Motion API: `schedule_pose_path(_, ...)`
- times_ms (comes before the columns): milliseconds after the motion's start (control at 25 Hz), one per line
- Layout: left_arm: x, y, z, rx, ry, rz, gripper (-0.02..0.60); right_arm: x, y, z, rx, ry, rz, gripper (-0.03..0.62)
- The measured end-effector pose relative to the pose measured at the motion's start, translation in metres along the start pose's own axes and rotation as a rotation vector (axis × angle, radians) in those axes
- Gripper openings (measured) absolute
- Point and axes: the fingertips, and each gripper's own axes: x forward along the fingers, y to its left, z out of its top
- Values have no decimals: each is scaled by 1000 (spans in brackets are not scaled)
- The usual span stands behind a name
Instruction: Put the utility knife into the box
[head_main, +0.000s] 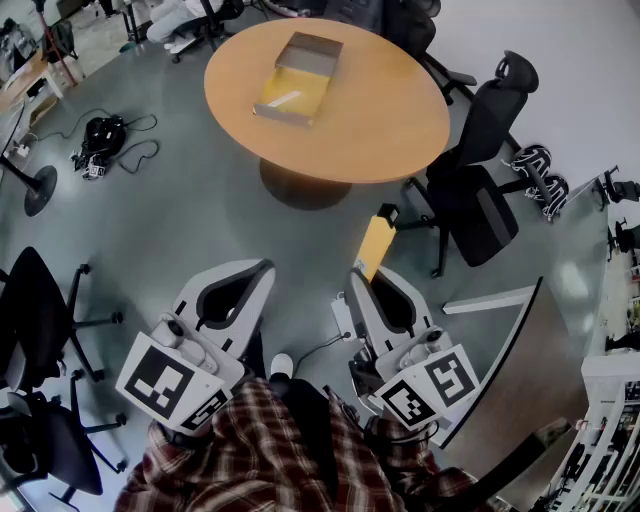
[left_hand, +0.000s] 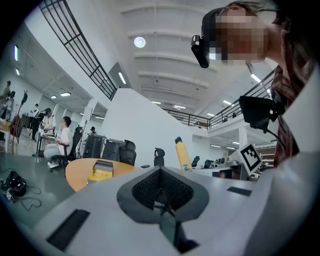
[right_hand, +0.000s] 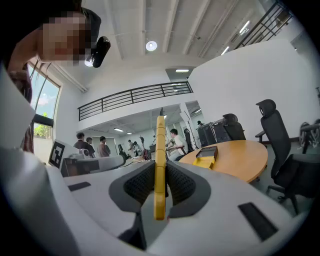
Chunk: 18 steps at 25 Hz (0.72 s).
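Standing well back from a round wooden tabletop (head_main: 390, 130), a person in a plaid shirt holds a claw in each hand, both aimed toward it. The right claw (right_hand: 160, 172) is closed on the yellow utility knife (right_hand: 159, 150). It pinches the flat sides near one end, so most of the knife's length juts out beyond the pads. The left claw (left_hand: 160, 186) has its jaws pressed together with nothing between them. The box (head_main: 298, 78), an open grey tray with a yellow inside, sits on the far left part of the tabletop, well apart from the knife. The main risk, as a judgement, is the long overhang: gripped so close to its end, the knife could pivot or slide out on the way over and drop to the floor. A black office chair (head_main: 480, 190) stands at the right near edge of the tabletop and could catch the projecting tip. The box looks light and nothing steadies it, so a knife lowered at a slant might push it along. Whether the blade is out cannot be told
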Motion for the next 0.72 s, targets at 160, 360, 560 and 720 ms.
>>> schedule_pose_path(160, 12, 50, 10, 0, 1, -20, 11, 51, -3, 7, -2, -5, -16, 80)
schedule_pose_path(360, 23, 142, 36, 21, -1, -63, 11, 146, 8, 21, -12, -31, -41, 80)
schedule_pose_path(560, 29, 199, 47, 14, 13, -95, 11, 202, 13, 23, -1, -35, -79, 80)
schedule_pose_path(720, 40, 226, 44, -17, 33, -117, 11, 226, 5, 22, 16, -10, -122, 80)
